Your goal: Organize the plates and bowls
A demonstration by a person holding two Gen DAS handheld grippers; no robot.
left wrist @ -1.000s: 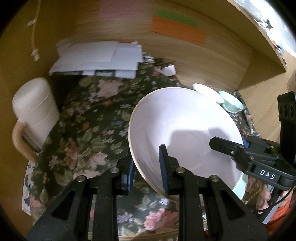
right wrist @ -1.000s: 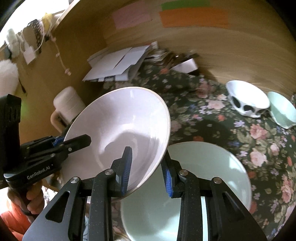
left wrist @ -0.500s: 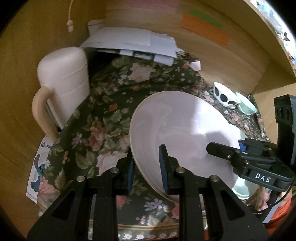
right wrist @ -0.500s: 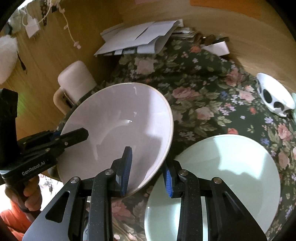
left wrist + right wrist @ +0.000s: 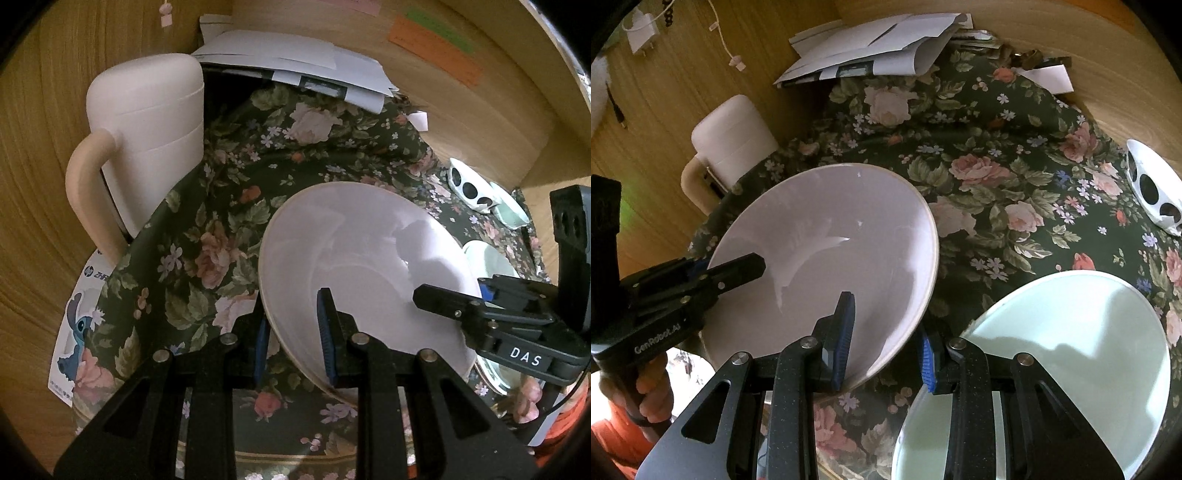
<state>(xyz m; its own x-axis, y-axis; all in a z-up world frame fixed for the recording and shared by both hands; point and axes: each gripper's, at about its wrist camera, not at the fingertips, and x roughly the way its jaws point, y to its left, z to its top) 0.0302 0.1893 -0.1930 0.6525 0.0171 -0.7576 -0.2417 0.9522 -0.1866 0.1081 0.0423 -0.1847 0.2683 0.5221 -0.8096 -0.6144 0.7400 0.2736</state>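
A large pale pink bowl [image 5: 362,258] is held tilted over the floral cloth by both grippers. My left gripper [image 5: 293,338] is shut on its near left rim. My right gripper [image 5: 884,341] is shut on the opposite rim; the same pink bowl [image 5: 827,254] fills the left of the right wrist view. A pale green plate [image 5: 1071,354] lies flat on the cloth to the right of the bowl; it also shows in the left wrist view [image 5: 491,258], mostly hidden behind the bowl and the right gripper. A white bowl with black spots [image 5: 1152,188] and a small green bowl [image 5: 511,210] lean at the far right.
A cream lidded mug with a handle [image 5: 147,140] stands at the left by the wooden wall. Papers [image 5: 291,70] are stacked at the back. A sticker card [image 5: 77,325] lies at the cloth's left edge. Wooden walls enclose the space.
Both grippers have carried the pink bowl lower and leftward, toward the mug. The bowl now sits flatter and clear of the green plate.
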